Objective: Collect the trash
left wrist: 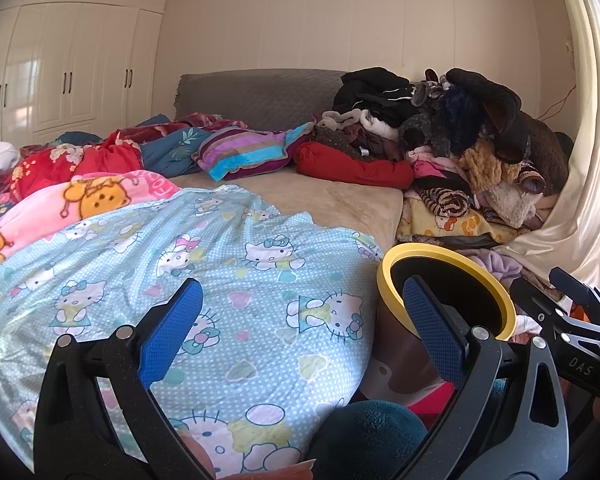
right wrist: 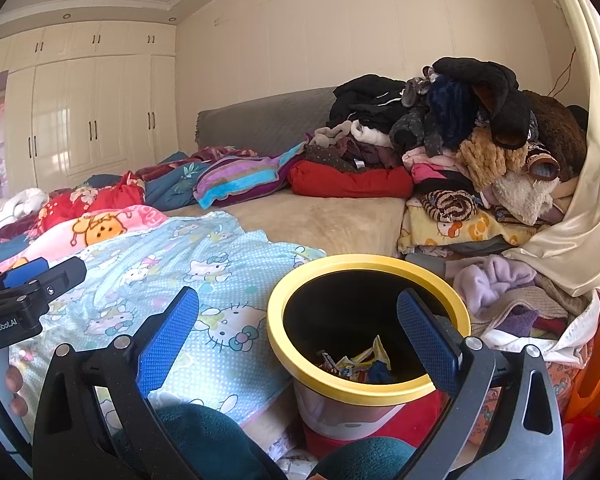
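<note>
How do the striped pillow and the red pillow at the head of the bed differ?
The striped pillow has purple, pink and turquoise bands; the red pillow is one plain colour. The striped pillow has nothing resting on it, while the red pillow has a pile of clothes heaped on its top. The striped pillow sits nearer the middle of the bed, the red pillow nearer the curtain. Both lie flat by the grey headboard.

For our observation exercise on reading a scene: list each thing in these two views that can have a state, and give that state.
left gripper: open, holding nothing.
right gripper: open, holding nothing.
bin: upright, no lid, yellow rim, wrappers at the bottom.
wardrobe doors: all shut.
Hello Kitty quilt: spread out, rumpled.
clothes pile: heaped, unfolded.
curtain: hanging, its lower part draped against the clothes pile.
</note>
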### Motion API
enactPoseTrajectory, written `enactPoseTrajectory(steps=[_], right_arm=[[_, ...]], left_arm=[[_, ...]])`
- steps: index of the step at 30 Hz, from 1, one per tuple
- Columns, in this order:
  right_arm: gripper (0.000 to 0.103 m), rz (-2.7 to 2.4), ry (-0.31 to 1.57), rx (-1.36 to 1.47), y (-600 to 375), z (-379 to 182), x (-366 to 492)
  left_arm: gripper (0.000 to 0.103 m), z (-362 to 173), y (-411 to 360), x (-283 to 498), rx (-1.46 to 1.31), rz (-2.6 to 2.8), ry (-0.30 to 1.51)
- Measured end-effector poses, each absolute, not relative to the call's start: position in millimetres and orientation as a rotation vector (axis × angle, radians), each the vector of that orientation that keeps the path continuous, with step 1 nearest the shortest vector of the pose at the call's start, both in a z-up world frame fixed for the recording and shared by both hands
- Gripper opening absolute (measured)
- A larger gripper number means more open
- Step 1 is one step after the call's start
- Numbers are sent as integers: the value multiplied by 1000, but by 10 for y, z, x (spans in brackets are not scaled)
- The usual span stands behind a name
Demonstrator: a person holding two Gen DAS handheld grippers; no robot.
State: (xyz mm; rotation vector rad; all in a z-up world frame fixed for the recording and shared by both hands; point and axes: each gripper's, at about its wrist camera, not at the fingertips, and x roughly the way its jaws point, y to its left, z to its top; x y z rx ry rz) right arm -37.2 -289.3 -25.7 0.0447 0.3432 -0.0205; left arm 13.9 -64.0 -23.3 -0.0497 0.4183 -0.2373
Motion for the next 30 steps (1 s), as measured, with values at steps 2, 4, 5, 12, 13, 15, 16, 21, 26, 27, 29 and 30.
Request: enactPoseTrajectory(steps=[2,4,5,12,13,15,16,21,26,27,29,30], right_arm=[[97,-20,343,44,-2901,-258,-380],[97,-18,342,43,-2896,-251,-373],[97,-20,342,44,-2903,-259,-381],[97,-21,340,44,-2896,-238,-369],[97,-21,340,45,-2904,-245,-376],[97,-19,341,44,-2908,-250,-377],[97,-20,340,43,-2904,-248,-375],[97,-21,334,39,-2905,-226,-377],[97,-16,326,33,-2835,-108,-320],[97,-3,316,17,-2735,-69,-277],[97,39,308,0,-2530,-20,-198],[97,96,316,5,-2350,16,-102]], left_arm=[[92,-240,-632,146,-48,-240,419],[92,-239,-634,144,-49,-241,418],[92,-241,-631,147,-49,-241,418],[92,-248,-632,145,-51,-240,418],[92,-250,-630,147,-51,-239,418],[92,-252,-627,148,-53,-241,419],[92,-248,-632,146,-54,-240,418],[92,-235,-654,153,-61,-246,424],[92,-279,-559,186,-108,-247,462],[92,-288,-473,214,-142,-234,477],[92,-334,-238,273,-195,-198,510],[92,-358,-65,306,-229,-160,529]])
